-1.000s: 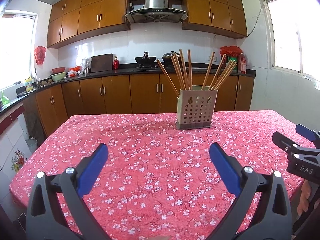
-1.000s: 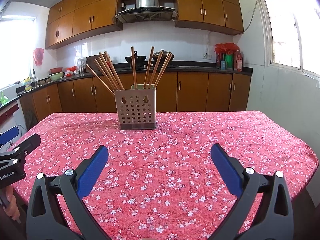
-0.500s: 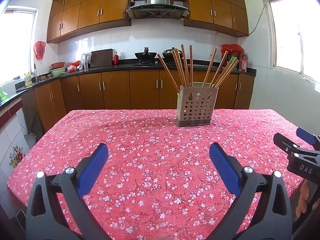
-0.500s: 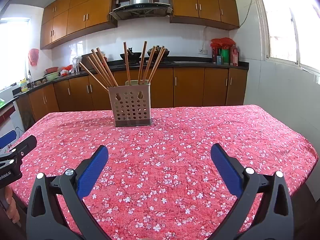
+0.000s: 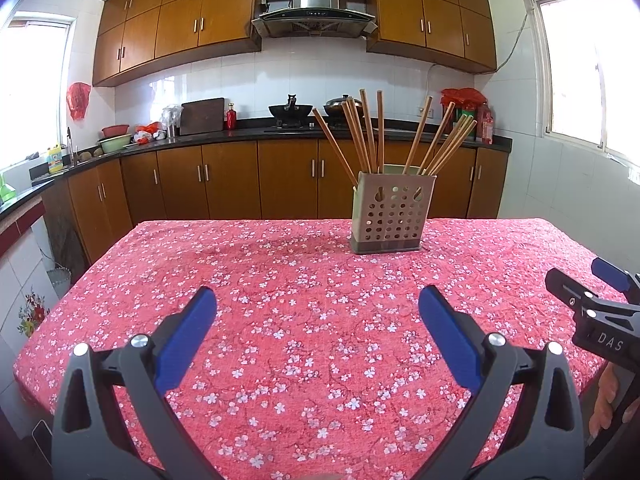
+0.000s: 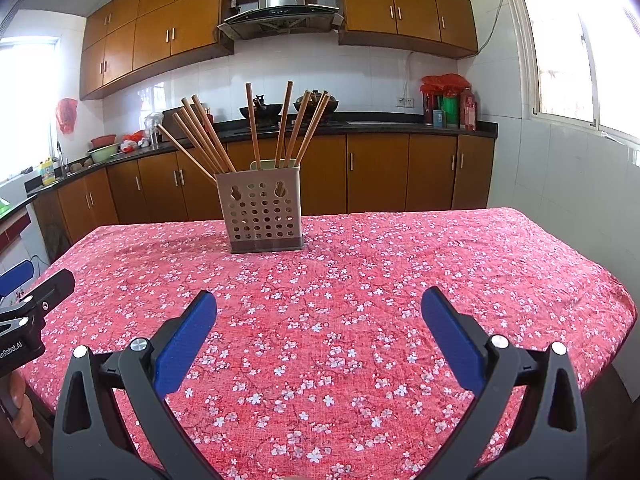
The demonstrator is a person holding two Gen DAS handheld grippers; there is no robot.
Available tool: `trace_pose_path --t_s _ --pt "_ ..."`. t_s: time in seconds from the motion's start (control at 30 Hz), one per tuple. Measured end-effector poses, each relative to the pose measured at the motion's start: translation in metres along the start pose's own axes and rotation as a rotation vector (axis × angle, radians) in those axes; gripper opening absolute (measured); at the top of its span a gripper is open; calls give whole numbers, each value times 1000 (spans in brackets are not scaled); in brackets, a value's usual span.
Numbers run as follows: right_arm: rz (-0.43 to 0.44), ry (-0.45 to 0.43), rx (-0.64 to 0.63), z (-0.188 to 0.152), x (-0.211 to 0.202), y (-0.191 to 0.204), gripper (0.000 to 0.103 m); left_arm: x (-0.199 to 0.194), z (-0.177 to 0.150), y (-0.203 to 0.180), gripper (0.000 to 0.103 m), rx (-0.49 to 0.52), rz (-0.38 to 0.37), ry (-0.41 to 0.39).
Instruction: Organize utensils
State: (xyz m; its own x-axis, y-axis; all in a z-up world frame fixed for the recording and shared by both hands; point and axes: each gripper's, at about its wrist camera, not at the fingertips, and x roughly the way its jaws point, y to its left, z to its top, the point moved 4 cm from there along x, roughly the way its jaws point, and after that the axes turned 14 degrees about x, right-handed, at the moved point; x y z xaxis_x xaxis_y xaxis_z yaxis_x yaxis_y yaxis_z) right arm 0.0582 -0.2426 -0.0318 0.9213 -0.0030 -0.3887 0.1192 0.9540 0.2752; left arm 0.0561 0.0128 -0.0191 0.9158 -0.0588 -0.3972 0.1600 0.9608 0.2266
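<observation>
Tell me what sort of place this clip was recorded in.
A home kitchen, most likely: wooden cabinets and a range hood line the far wall, woks sit on the counter's stove, and a chopstick holder stands on the floral-clothed table.

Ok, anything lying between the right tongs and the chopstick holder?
Nothing. In the right wrist view, only bare flowered tablecloth stretches from the open right tongs to the chopstick holder. The left wrist view shows the same.
</observation>
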Motion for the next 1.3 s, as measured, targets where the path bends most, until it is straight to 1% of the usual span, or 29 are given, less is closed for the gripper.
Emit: trace_pose_path --t_s 1.3 --pt "-1 4 7 -2 1 0 101 1 0 -3 99 3 0 -3"
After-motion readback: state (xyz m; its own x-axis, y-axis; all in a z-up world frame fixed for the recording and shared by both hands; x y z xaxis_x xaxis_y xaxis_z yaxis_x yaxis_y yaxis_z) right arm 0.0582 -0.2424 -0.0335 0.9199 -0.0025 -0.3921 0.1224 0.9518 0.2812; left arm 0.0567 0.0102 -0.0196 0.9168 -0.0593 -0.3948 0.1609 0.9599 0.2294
